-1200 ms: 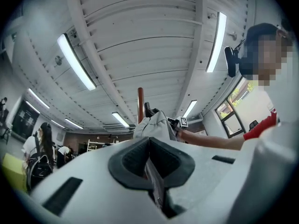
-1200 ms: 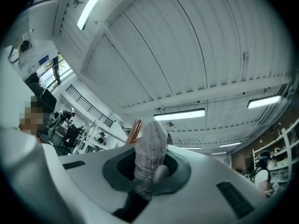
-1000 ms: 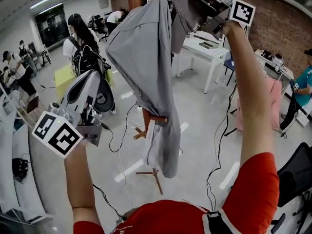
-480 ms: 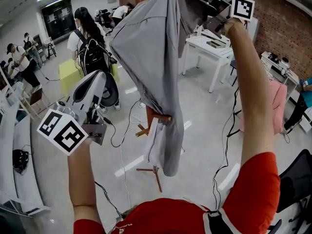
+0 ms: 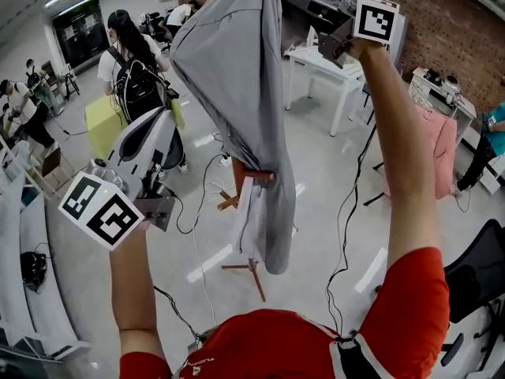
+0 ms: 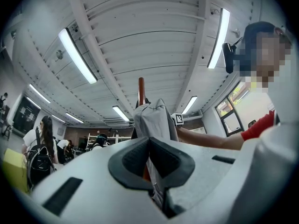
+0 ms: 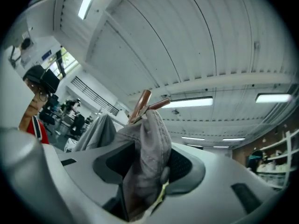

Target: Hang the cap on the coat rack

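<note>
In the right gripper view the grey cap [image 7: 148, 146] lies between the jaws of my right gripper [image 7: 150, 157]. They are opening, with a dark gap beside the cloth. The cap's crown rests against a wooden peg [image 7: 158, 104] at the top of the coat rack [image 5: 240, 189]. In the head view that gripper is raised high, with its marker cube [image 5: 375, 20] beside the rack's top and its jaws hidden. My left gripper [image 5: 163, 118] is lower left of the rack. Its pads [image 6: 161, 155] meet, with nothing held.
A long grey garment [image 5: 237, 77] drapes over the rack. Cables [image 5: 347, 212] trail across the floor. A person with a black backpack [image 5: 138, 85] stands at the back left by a yellow-green box [image 5: 102, 121]. A white table [image 5: 323, 65] stands behind the rack.
The grey cloth that hung under my raised right gripper no longer shows below it. The right hand has shifted slightly left along the rack's top. The left gripper has barely moved.
</note>
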`<state>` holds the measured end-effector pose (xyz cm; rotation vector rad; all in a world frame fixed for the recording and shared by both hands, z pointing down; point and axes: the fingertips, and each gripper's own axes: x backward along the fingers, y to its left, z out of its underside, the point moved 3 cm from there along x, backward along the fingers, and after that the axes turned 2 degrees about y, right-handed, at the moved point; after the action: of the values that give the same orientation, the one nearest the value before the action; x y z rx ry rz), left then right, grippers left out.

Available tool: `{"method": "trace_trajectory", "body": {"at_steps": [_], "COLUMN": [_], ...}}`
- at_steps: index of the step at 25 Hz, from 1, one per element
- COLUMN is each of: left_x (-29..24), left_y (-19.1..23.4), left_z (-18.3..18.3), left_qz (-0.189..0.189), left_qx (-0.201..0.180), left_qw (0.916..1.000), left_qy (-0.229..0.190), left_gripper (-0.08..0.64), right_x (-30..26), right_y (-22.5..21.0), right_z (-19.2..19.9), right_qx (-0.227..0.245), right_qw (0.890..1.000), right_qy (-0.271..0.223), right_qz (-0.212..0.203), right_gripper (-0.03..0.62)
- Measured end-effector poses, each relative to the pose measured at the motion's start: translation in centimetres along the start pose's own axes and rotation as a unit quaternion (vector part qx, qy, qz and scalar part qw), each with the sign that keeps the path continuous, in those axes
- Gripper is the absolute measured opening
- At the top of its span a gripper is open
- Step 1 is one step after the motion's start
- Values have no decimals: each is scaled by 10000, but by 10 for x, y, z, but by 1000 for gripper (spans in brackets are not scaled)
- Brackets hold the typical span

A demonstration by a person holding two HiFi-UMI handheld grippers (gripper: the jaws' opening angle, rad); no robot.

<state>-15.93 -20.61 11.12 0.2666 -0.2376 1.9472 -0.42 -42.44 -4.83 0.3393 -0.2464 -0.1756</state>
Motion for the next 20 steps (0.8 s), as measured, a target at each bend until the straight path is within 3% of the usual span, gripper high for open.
{"method": "trace_trajectory", "body": {"at_steps": [6, 10, 14, 17, 20], "left_x": [1, 1, 4, 3, 4], "left_y": [-2, -8, -13, -20, -35], "left_z": [6, 25, 52, 71, 94], "left_qz": [390, 791, 995, 1116, 1288], "left_qx": [186, 476, 610, 456, 282], "left_qw": [9991, 9957, 9931, 9927, 9913], "left_qy": [-14, 21, 61, 37, 55], "left_gripper": [9, 9, 9, 9, 9], "right_x": [47, 88, 98, 91, 80], "right_y": [6, 40, 103, 150, 204], "right_z": [5, 28, 58, 85, 121], "right_qx": [580, 1009, 1490, 1630, 1639], "right_qw": [9900, 9674, 9499, 9437, 9405], "right_qy": [23, 635, 1053, 1211, 1458], "right_qz": [1286, 2233, 2537, 2611, 2596], "right_gripper": [230, 223, 137, 71, 51]}}
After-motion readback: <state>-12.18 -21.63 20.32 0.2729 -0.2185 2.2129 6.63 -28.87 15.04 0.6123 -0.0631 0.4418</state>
